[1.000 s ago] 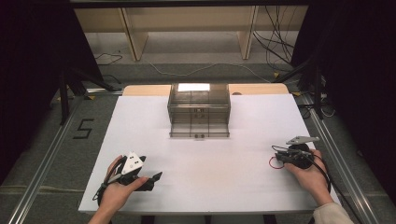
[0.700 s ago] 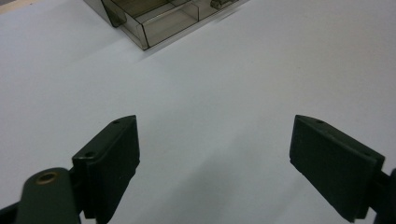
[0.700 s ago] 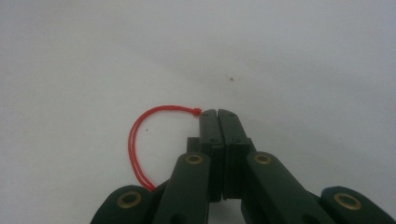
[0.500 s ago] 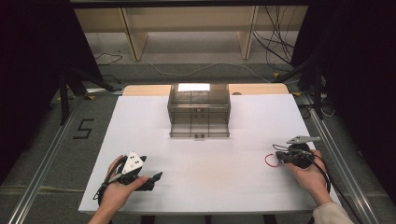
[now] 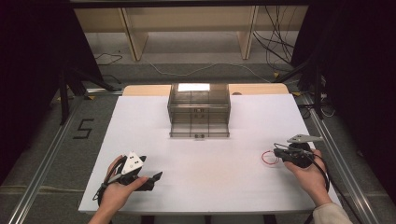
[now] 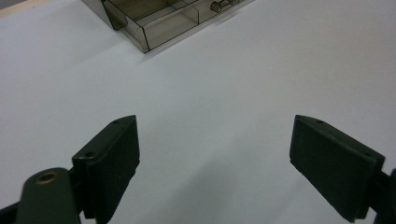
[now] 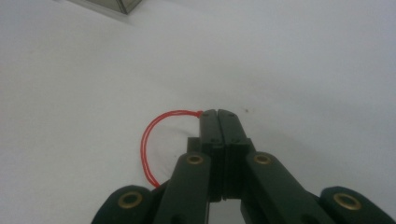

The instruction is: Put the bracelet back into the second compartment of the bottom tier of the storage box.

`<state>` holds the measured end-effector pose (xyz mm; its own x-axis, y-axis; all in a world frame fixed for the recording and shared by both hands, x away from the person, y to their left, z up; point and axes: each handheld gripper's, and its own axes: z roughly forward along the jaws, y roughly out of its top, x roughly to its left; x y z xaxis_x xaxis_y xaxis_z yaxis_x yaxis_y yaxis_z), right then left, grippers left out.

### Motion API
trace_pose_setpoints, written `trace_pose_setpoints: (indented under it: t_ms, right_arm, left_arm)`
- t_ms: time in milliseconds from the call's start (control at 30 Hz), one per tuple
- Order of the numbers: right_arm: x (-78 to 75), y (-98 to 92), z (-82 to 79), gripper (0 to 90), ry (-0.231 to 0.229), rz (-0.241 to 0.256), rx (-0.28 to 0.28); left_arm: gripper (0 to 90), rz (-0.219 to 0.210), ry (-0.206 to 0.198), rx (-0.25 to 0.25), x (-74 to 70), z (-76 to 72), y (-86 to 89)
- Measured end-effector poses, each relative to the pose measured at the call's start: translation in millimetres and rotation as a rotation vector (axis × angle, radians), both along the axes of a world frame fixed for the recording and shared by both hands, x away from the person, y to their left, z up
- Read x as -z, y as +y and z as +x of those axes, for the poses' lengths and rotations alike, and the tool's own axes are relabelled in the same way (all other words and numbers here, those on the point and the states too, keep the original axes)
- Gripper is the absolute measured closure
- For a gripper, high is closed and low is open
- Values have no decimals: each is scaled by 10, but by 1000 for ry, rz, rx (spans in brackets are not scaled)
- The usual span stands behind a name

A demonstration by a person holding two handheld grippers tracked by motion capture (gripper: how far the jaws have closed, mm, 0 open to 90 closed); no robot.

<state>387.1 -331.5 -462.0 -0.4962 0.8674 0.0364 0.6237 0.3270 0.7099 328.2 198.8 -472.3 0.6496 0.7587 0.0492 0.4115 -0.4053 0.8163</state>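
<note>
At lower left of the high view, the left gripper (image 5: pixel 156 176) rests on the white table (image 5: pixel 210 186), jaws spread wide and empty. Top centre stands a smoky plastic drawer box (image 5: pixel 199 109), its lower drawer pulled open. At right, the right gripper (image 5: pixel 276 151), jaws pressed together, pinches a red rubber band (image 5: pixel 268 157) that has lifted slightly over the past second — seemingly bound for the drawer, path unobstructed.

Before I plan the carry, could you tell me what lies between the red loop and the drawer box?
Nothing: in the high view, bare white table separates the red loop, pinched by the right gripper, from the drawer box.
</note>
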Motion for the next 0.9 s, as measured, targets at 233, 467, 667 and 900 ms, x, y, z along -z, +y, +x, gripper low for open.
trace_pose_setpoints:
  t_ms: [233, 467, 667, 900]
  right_arm:
    - [-38, 41, -9, 900, -18, 19, -6]
    - [-57, 79, -14, 900, -27, 29, -8]
    - [-82, 113, -17, 900, -38, 37, -13]
    - [-115, 162, -8, 900, -50, 45, -10]
  left_arm:
    - [159, 1, 0, 2, 3, 12, -1]
    - [159, 0, -4, 0, 1, 10, -3]
    - [159, 1, -9, 0, -3, 6, -10]
    - [159, -5, -10, -2, -3, 7, -11]
